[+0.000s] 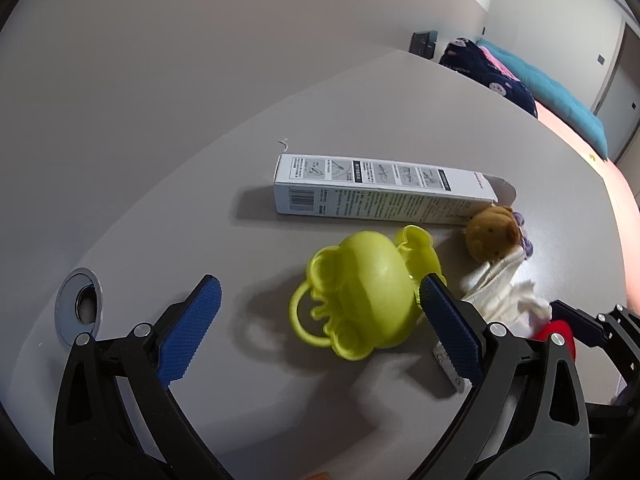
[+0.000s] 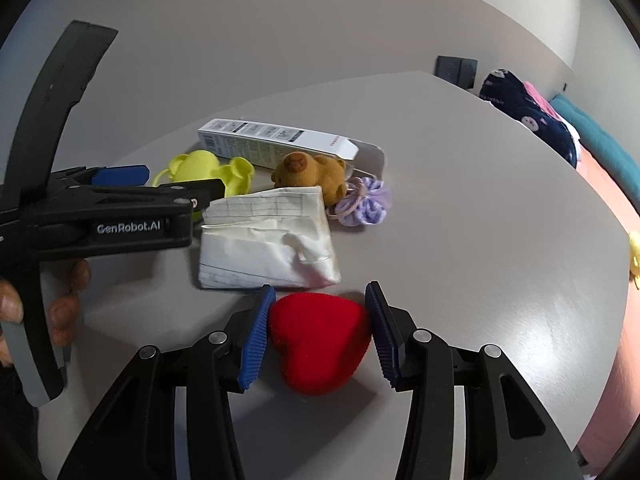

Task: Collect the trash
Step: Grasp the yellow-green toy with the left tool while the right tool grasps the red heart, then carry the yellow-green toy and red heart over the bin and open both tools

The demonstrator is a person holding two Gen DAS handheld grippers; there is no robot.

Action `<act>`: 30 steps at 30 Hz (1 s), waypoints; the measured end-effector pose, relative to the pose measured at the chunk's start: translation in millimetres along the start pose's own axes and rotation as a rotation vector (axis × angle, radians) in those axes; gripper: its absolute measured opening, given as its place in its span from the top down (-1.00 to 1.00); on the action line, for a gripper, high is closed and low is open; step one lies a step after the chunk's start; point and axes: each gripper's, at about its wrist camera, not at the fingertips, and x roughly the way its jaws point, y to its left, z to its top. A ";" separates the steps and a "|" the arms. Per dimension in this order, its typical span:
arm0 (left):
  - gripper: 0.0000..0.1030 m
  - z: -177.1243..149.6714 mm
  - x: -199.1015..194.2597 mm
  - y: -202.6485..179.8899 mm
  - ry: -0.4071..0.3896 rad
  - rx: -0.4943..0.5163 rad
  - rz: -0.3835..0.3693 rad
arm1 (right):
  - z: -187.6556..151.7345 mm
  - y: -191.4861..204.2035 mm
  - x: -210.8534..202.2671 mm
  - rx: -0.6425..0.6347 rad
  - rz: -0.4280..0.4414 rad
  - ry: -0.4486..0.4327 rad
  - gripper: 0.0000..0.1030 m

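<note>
A long white printed carton (image 1: 380,192) lies on the grey table, also in the right wrist view (image 2: 276,142). A crumpled white paper (image 2: 268,244) lies in front of it, partly seen in the left wrist view (image 1: 500,292). My left gripper (image 1: 320,292) is open, its fingers either side of a yellow-green plastic toy (image 1: 360,292). My right gripper (image 2: 320,300) is open around a red plush heart (image 2: 320,344), pads close beside it; whether they touch it is unclear.
A brown plush bear (image 2: 312,172) and a purple scrunchie (image 2: 364,204) lie beside the carton. A round metal cable grommet (image 1: 78,304) sits at the table's left. A bed with blue and dark bedding (image 1: 540,80) is beyond the table edge.
</note>
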 end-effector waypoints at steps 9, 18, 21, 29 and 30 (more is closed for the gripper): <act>-0.04 0.1 -8.0 -5.0 -0.007 -0.013 -0.050 | -0.1 -16.7 -6.2 0.048 0.010 -0.008 0.06; 0.23 -7.1 -26.4 1.5 -0.022 -0.071 -0.125 | -3.2 -27.4 -26.2 0.091 0.017 -0.035 0.07; 0.41 -7.5 -40.8 0.6 -0.044 -0.056 -0.121 | -3.3 -30.4 -34.8 0.101 0.010 -0.049 0.07; 0.42 -18.7 -55.1 -21.1 -0.040 0.036 -0.068 | -6.3 -34.6 -57.5 0.121 0.003 -0.086 0.07; 0.42 -20.4 -57.3 -24.4 -0.044 0.045 -0.066 | -6.8 -34.9 -60.7 0.122 0.001 -0.091 0.07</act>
